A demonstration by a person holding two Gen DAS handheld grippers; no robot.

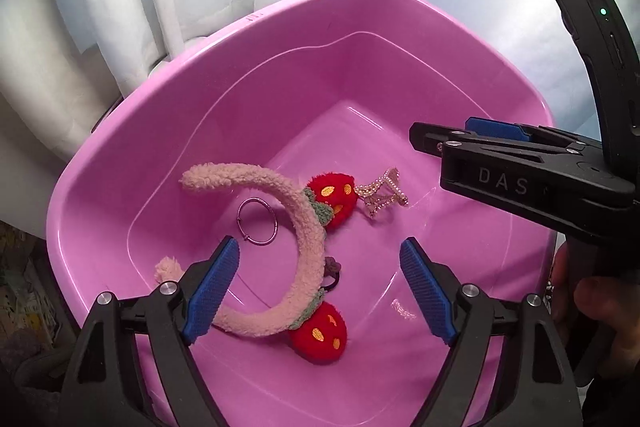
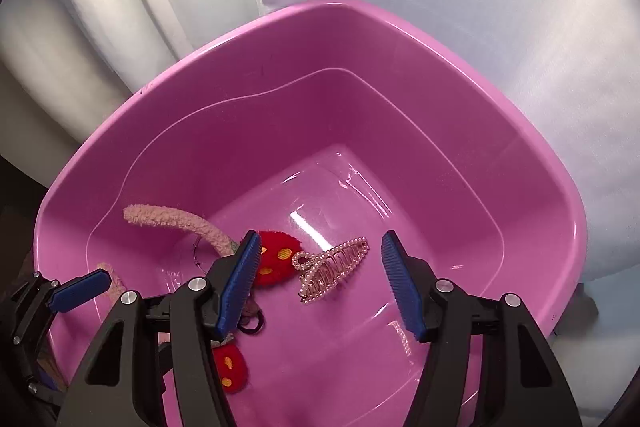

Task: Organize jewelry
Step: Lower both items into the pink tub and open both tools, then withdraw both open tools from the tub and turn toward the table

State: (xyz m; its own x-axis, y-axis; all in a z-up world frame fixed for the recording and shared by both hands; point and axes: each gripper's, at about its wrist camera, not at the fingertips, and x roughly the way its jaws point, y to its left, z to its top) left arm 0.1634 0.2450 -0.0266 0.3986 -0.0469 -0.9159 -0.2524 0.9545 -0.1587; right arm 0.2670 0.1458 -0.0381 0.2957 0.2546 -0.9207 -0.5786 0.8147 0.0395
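A pink plastic tub (image 1: 100,211) is seen from above, with several pieces lying on its floor. A fuzzy pink headband (image 1: 308,247) curves across the left part, with a red plush strawberry (image 1: 334,195) near its middle and a second strawberry (image 1: 318,333) at its near end. A thin metal ring (image 1: 257,222) lies flat inside the curve. A pearl-studded claw clip (image 2: 330,269) rests just beside the upper strawberry, apart from the walls. A small dark hair tie (image 2: 252,323) lies by the band.

The left hand-held gripper (image 1: 320,291) hangs over the headband with its jaws wide apart and nothing held. The right hand-held gripper (image 2: 318,285) is likewise parted and empty, its blue pads to either side of the claw clip without touching it.

The headband is judged light, soft and springy, best taken across its padded arc. The clip is judged light, rigid and somewhat fragile; its body, not its teeth, would be gripped. The ring is judged thin and slippery against the smooth floor, and hard to lift.
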